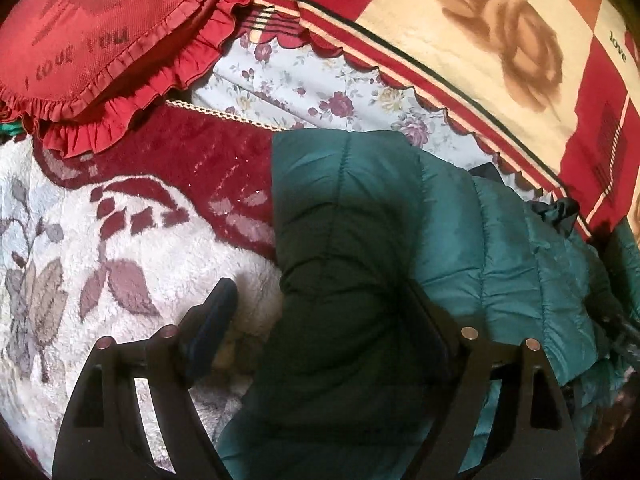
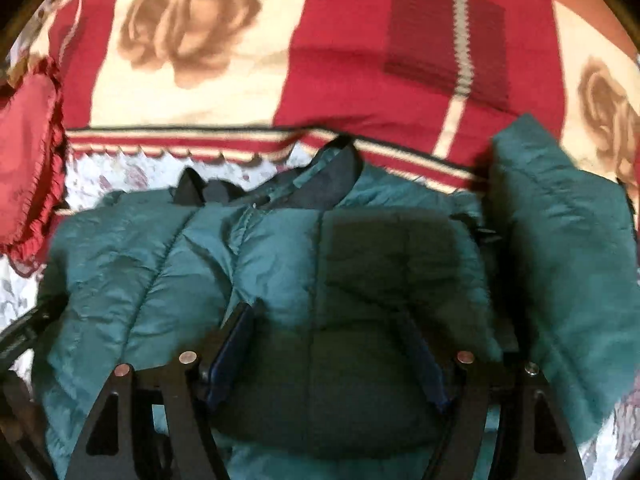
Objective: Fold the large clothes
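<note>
A teal quilted puffer jacket (image 1: 460, 240) lies on the bed; in the right wrist view (image 2: 168, 264) its dark collar (image 2: 328, 184) points away and one sleeve (image 2: 568, 264) lies out to the right. My left gripper (image 1: 320, 312) is open wide, its jaws straddling the jacket's left folded part; its left finger (image 1: 218, 320) is over the blanket. My right gripper (image 2: 328, 336) is open wide over the jacket's middle, holding nothing.
A fluffy white and maroon floral blanket (image 1: 100, 260) lies under the jacket's left side. A red ruffled cushion (image 1: 100, 40) sits at the far left. A red and cream rose-print blanket (image 2: 320, 60) lies beyond the jacket. A pale floral sheet (image 1: 312, 92) shows between them.
</note>
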`<state>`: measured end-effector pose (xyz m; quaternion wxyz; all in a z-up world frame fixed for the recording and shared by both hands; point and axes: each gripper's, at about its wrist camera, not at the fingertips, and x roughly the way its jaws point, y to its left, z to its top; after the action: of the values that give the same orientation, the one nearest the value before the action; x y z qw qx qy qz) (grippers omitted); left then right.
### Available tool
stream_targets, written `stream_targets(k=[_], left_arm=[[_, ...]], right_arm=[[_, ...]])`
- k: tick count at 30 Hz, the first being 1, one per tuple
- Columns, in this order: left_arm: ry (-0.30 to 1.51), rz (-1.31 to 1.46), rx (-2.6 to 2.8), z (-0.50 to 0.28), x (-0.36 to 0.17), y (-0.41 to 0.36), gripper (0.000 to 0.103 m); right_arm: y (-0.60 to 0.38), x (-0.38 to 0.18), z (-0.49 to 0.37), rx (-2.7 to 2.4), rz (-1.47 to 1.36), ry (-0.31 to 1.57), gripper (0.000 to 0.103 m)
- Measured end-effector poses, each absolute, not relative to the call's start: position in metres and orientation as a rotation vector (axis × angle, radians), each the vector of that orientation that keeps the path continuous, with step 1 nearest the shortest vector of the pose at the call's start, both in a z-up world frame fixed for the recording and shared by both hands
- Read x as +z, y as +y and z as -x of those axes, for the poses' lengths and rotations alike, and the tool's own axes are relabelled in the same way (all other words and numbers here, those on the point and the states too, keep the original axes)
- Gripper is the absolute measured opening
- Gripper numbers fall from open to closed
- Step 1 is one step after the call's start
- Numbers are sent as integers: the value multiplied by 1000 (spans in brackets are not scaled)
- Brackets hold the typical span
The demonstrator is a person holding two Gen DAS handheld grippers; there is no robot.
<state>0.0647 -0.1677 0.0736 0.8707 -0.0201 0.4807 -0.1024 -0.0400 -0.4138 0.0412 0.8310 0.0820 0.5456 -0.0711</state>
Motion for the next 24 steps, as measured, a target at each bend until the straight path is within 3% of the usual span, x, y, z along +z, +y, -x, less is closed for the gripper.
stream_targets(k=[4, 10, 24], left_arm=[[997, 34, -209, -63, 79, -168, 84], [984, 9, -200, -59, 83, -170, 84], [912, 9, -257, -25, 123, -180, 84]], right_arm=[[-426, 53, 57, -179, -147, 1129, 72], [-437, 22, 59, -202, -135, 1211, 72], [-442, 62, 77, -193, -184, 1151, 72]])
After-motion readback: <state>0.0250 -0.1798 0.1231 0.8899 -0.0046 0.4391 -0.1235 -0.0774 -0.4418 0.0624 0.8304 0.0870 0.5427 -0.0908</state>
